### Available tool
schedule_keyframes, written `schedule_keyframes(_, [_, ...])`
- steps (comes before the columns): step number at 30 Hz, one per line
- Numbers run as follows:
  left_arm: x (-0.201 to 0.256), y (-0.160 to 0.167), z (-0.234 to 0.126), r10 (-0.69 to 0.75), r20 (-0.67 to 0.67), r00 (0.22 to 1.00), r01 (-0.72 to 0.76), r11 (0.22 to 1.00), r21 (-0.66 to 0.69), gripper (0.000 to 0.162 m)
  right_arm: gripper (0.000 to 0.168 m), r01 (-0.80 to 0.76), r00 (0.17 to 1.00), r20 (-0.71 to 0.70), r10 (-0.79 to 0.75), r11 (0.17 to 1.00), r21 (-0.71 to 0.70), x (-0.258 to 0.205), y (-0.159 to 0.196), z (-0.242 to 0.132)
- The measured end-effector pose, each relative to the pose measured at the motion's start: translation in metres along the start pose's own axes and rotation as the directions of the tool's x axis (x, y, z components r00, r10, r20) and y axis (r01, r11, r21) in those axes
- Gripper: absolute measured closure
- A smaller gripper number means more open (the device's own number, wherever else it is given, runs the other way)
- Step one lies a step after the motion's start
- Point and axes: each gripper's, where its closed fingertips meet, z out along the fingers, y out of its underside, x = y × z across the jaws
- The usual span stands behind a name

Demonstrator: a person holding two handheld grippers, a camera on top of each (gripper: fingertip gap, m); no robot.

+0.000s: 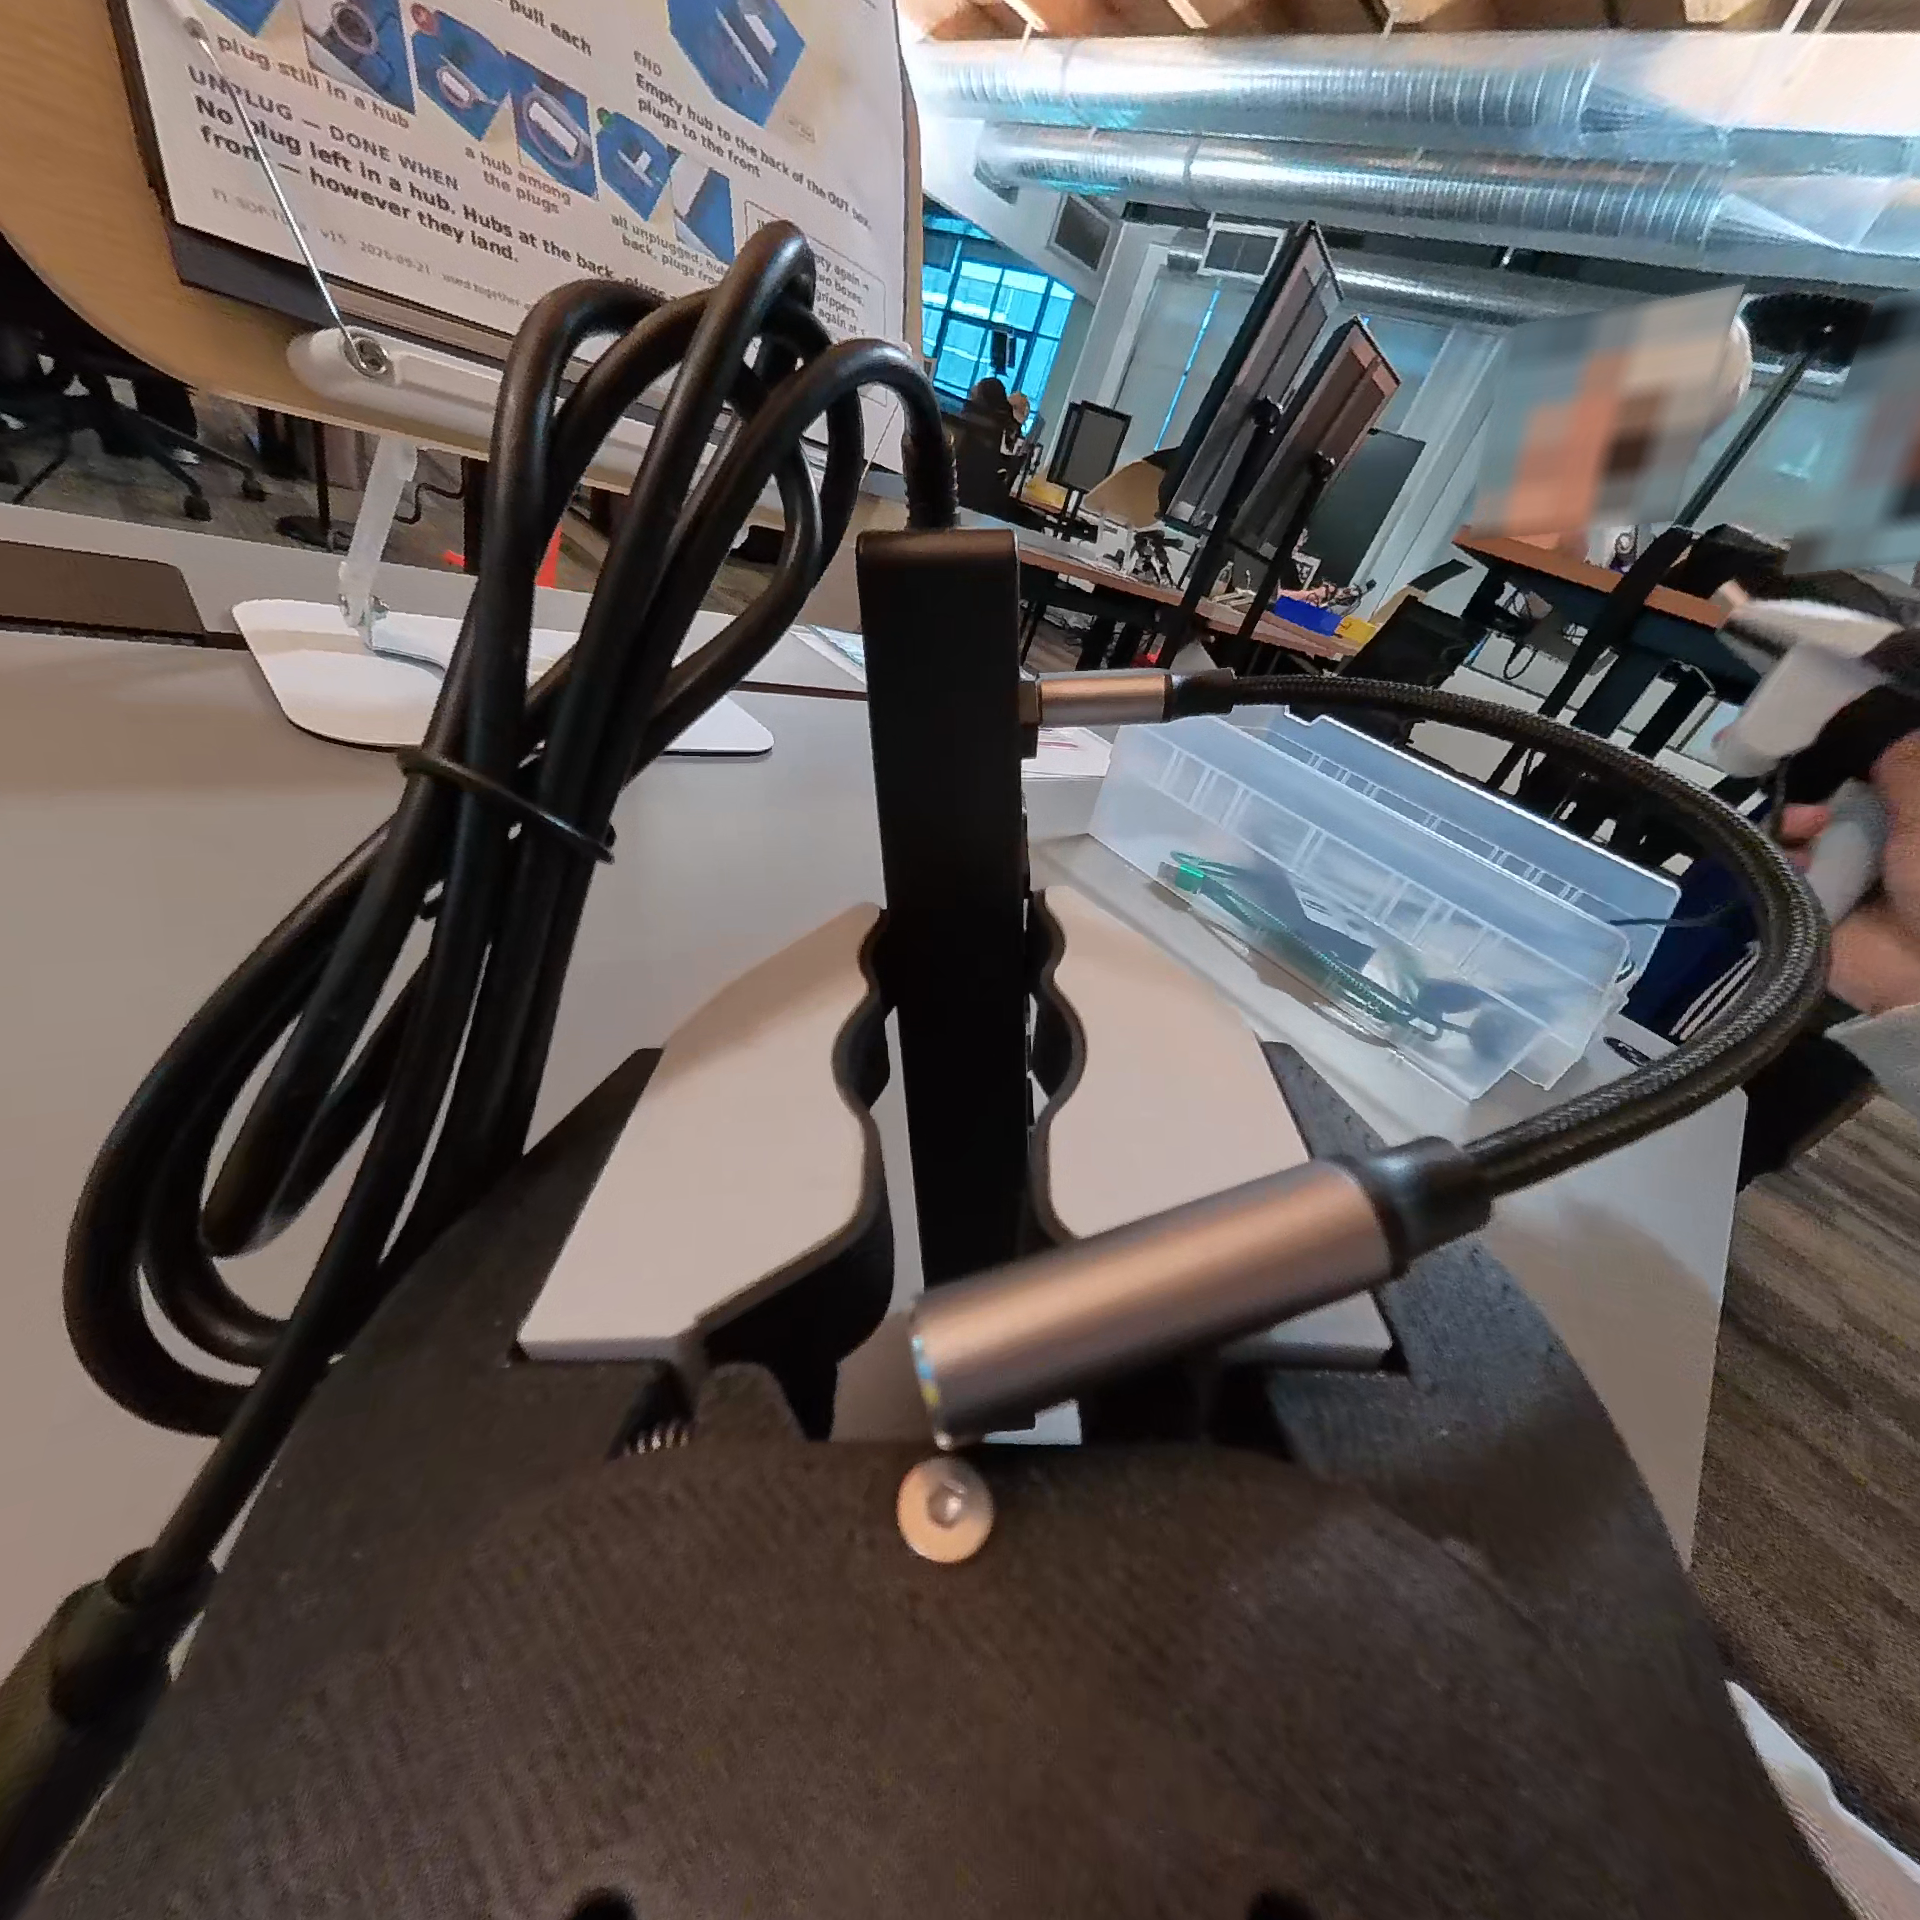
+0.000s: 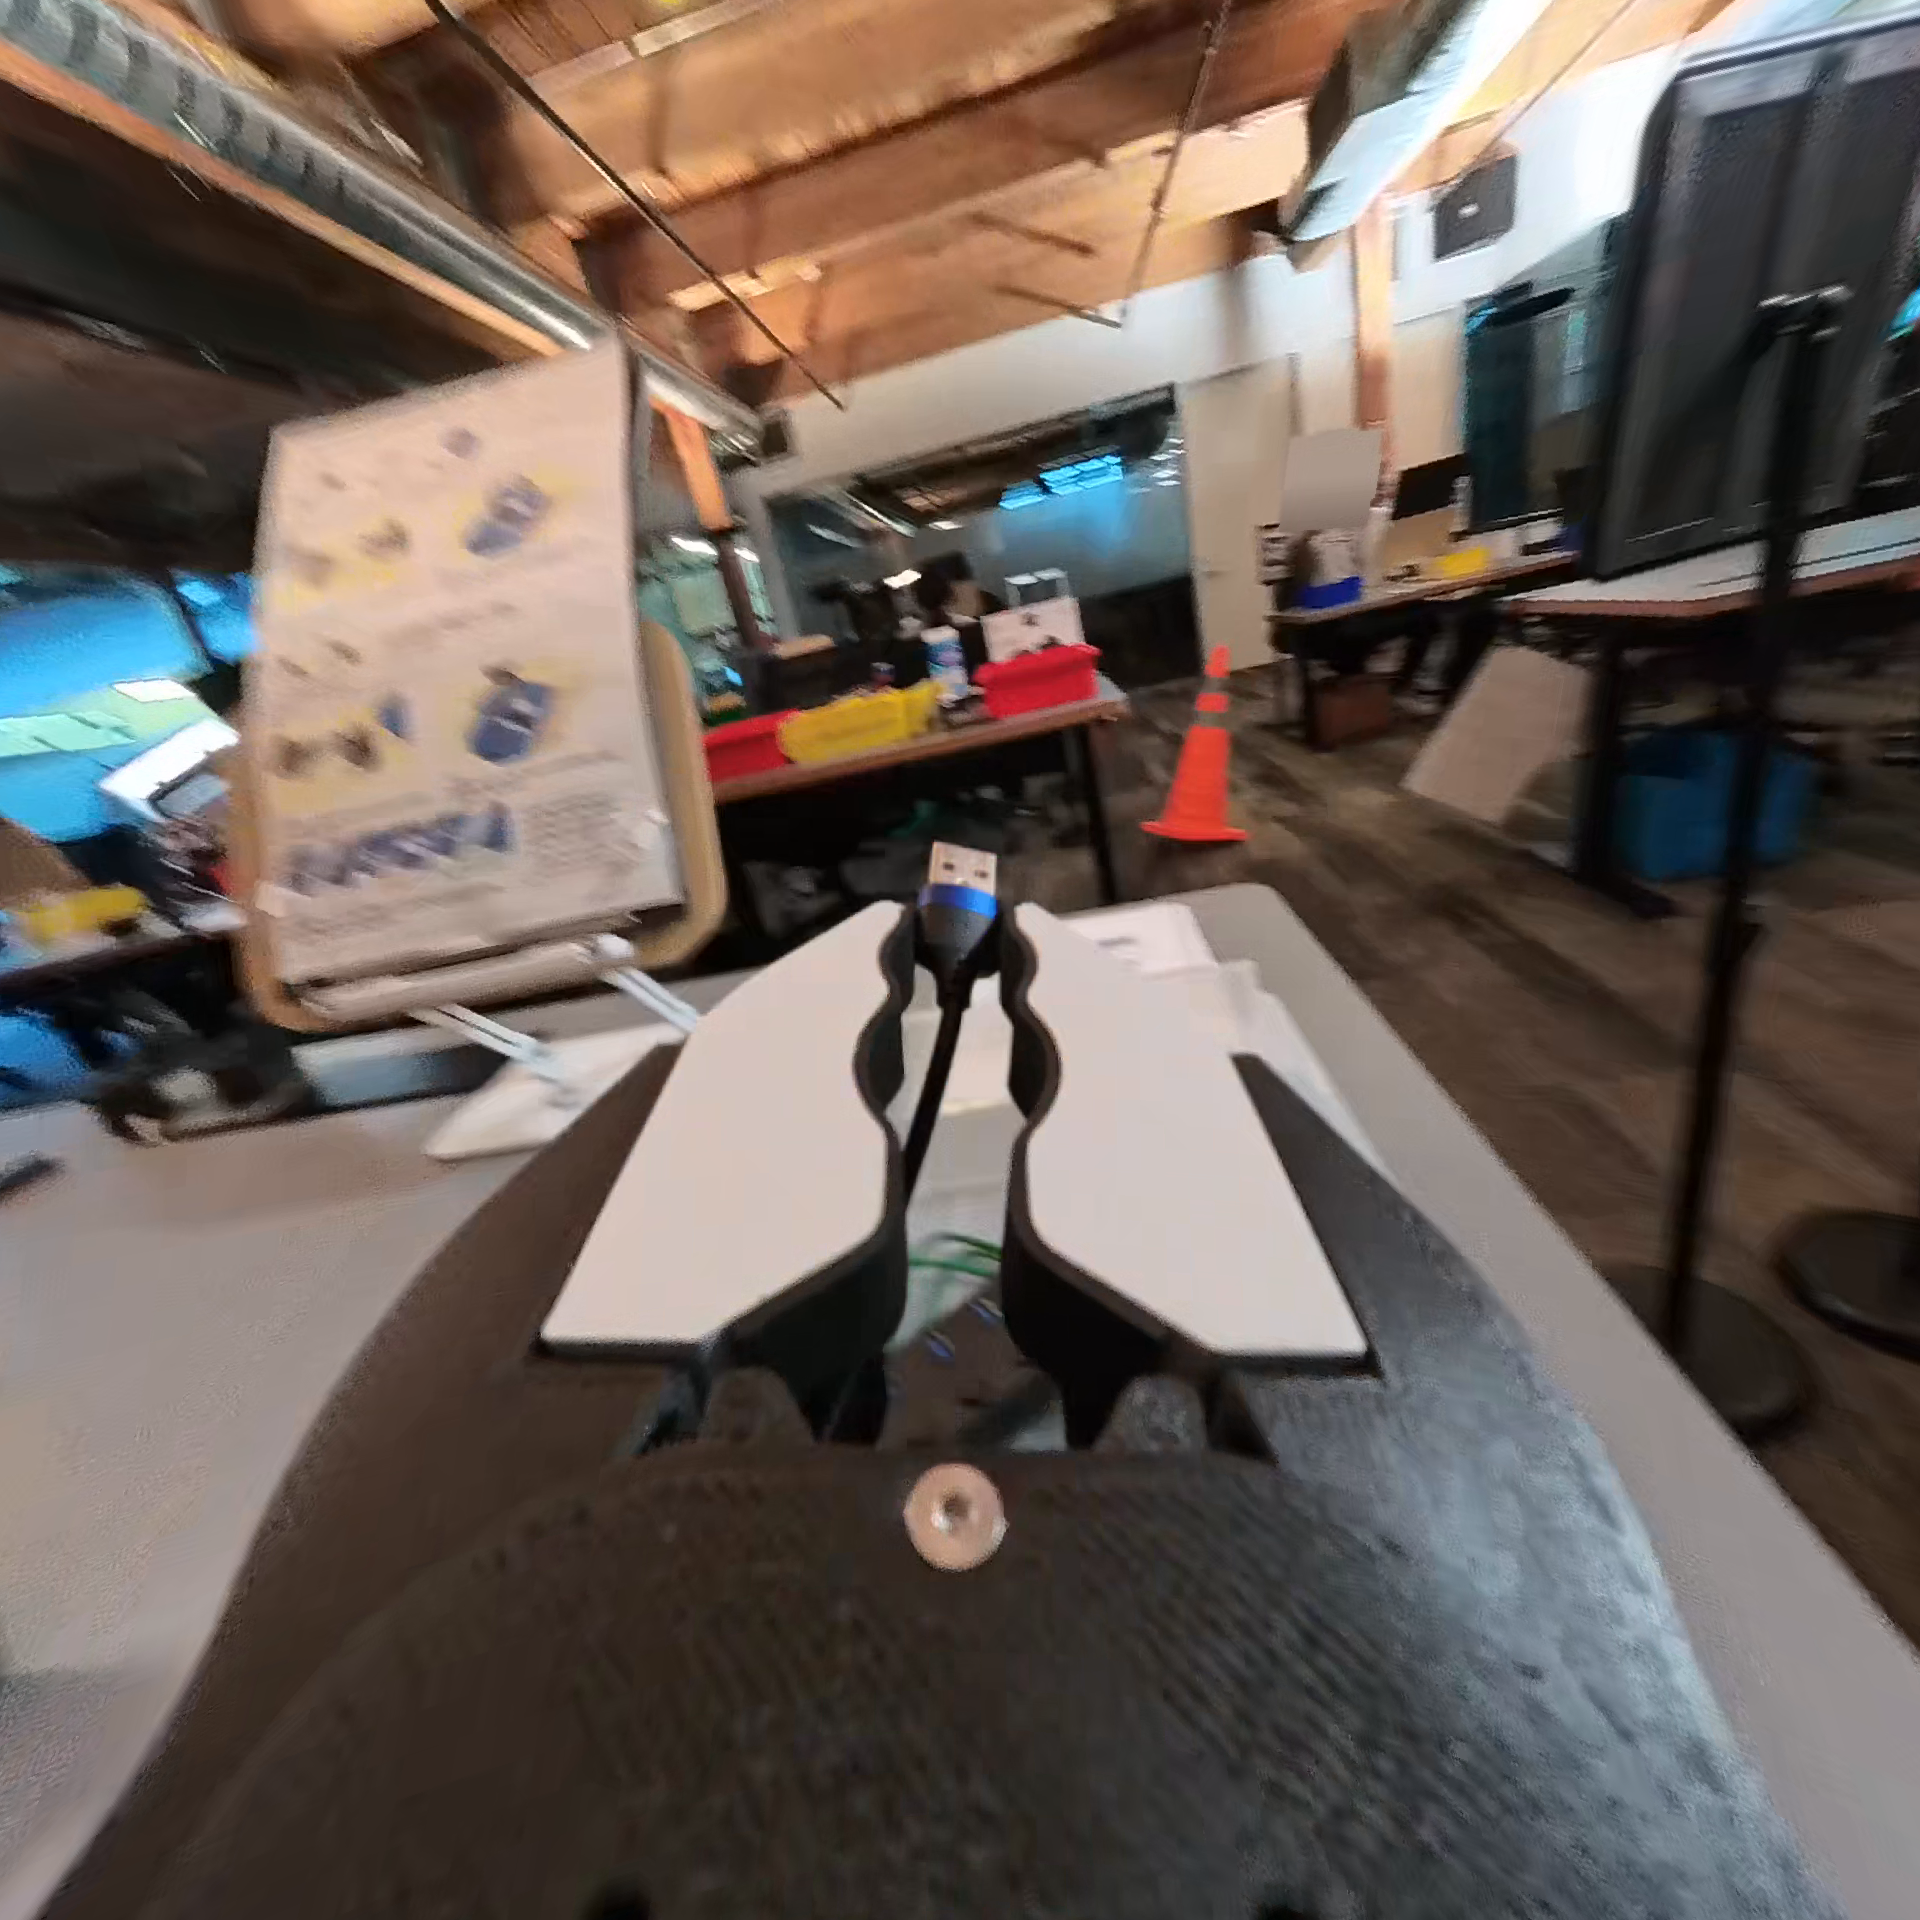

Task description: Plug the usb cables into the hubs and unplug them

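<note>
My left gripper (image 1: 951, 935) is shut on a black USB hub (image 1: 940, 727) and holds it upright above the table. The hub's own black cord (image 1: 499, 790), bundled with a tie, hangs to its left. A braided cable (image 1: 1662, 1049) is plugged into the hub's right side by a silver plug (image 1: 1101, 694); its other silver end (image 1: 1132, 1309) hangs loose near the gripper body. My right gripper (image 2: 956, 925) is shut on a black USB cable's plug (image 2: 958, 904), blue-ringed, with the metal tip pointing forward past the fingertips. The right view is motion-blurred.
A clear plastic box (image 1: 1382, 894) with more cables sits on the grey table (image 1: 208, 831) to the right. An instruction sheet on a white stand (image 1: 499, 156) is at the back left, also in the right wrist view (image 2: 457, 686). A person's hand (image 1: 1870, 914) is at the right edge. The grippers' ends are close to 45 cm from one another.
</note>
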Motion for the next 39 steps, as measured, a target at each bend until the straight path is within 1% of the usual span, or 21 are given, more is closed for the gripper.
schedule_keyframes(1, [0.001, 0.0, 0.0, 0.001, -0.002, 1.0, -0.001, 1.0, -0.001, 0.137, 0.153, 0.041, 0.999, -0.027, -0.041, 0.999, -0.021, 0.008, 0.009, 0.002])
schedule_keyframes(2, [0.002, 0.001, 0.0, 0.003, -0.005, 1.0, -0.003, 1.0, -0.002, 0.137, 0.153, 0.05, 0.998, -0.026, -0.052, 0.998, -0.04, 0.011, 0.016, 0.003])
schedule_keyframes(3, [0.003, 0.001, 0.0, 0.004, -0.009, 1.0, -0.004, 1.0, -0.004, 0.137, 0.153, 0.026, 1.0, 0.005, -0.026, 0.999, -0.038, 0.008, 0.017, 0.005])
schedule_keyframes(6, [0.004, 0.002, 0.0, 0.002, -0.018, 1.0, -0.002, 1.0, -0.003, 0.137, 0.153, -0.078, 0.991, 0.109, 0.076, 0.997, 0.014, -0.01, 0.004, 0.006])
schedule_keyframes(8, [0.004, 0.002, 0.0, -0.005, -0.022, 1.0, 0.004, 1.0, -0.005, 0.137, 0.153, -0.081, 0.985, 0.156, 0.076, 0.996, 0.022, -0.02, 0.0, 0.006])
schedule_keyframes(10, [0.004, 0.002, 0.0, -0.011, -0.022, 1.0, 0.011, 1.0, -0.005, 0.137, 0.153, -0.059, 0.983, 0.176, 0.058, 0.998, 0.0, -0.024, 0.005, 0.007])
schedule_keyframes(12, [0.004, 0.002, 0.0, -0.017, -0.024, 1.0, 0.017, 1.0, -0.007, 0.137, 0.153, -0.075, 0.984, 0.158, 0.086, 0.994, -0.075, -0.016, 0.023, 0.013])
schedule_keyframes(14, [0.004, 0.003, 0.0, -0.018, -0.024, 1.0, 0.018, 1.0, -0.008, 0.137, 0.155, -0.108, 0.988, 0.085, 0.131, 0.966, -0.233, 0.005, 0.057, 0.017])
schedule_keyframes(16, [0.005, 0.003, 0.0, -0.015, -0.025, 1.0, 0.015, 1.0, -0.009, 0.137, 0.148, -0.114, 0.993, 0.0, 0.122, 0.925, -0.364, 0.027, 0.087, 0.014])
schedule_keyframes(18, [0.005, 0.003, 0.0, -0.013, -0.024, 1.0, 0.013, 1.0, -0.009, 0.137, 0.146, -0.069, 0.997, -0.071, 0.044, 0.906, -0.417, 0.045, 0.099, 0.01])
schedule_keyframes(21, [0.005, 0.003, 0.0, -0.018, -0.026, 1.0, 0.018, 1.0, -0.009, 0.137, 0.14, 0.064, 0.985, -0.111, -0.129, 0.883, -0.465, 0.057, 0.097, 0.006])
schedule_keyframes(25, [0.003, 0.003, 0.0, -0.03, -0.025, 0.999, 0.03, 1.0, -0.008, 0.137, 0.139, 0.239, 0.947, -0.082, -0.309, 0.854, -0.462, 0.05, 0.083, 0.007])
schedule_keyframes(29, [0.004, 0.003, 0.0, -0.029, -0.025, 0.999, 0.029, 1.0, -0.008, 0.137, 0.139, 0.347, 0.925, 0.01, -0.379, 0.836, -0.425, 0.018, 0.074, 0.013])
schedule_keyframes(32, [0.005, 0.003, 0.0, -0.025, -0.027, 0.999, 0.025, 1.0, -0.009, 0.137, 0.138, 0.4, 0.916, 0.119, -0.384, 0.839, -0.37, -0.025, 0.071, 0.017])
schedule_keyframes(36, [0.009, 0.004, 0.001, -0.013, -0.038, 0.999, 0.013, 1.0, -0.013, 0.137, 0.139, 0.409, 0.889, 0.325, -0.322, 0.877, -0.253, -0.117, 0.078, 0.016])
schedule_keyframes(39, [0.016, 0.005, 0.001, 0.042, -0.044, 0.998, -0.042, 0.999, -0.013, 0.137, 0.14, 0.397, 0.829, 0.498, -0.253, 0.895, -0.206, -0.199, 0.097, 0.004])
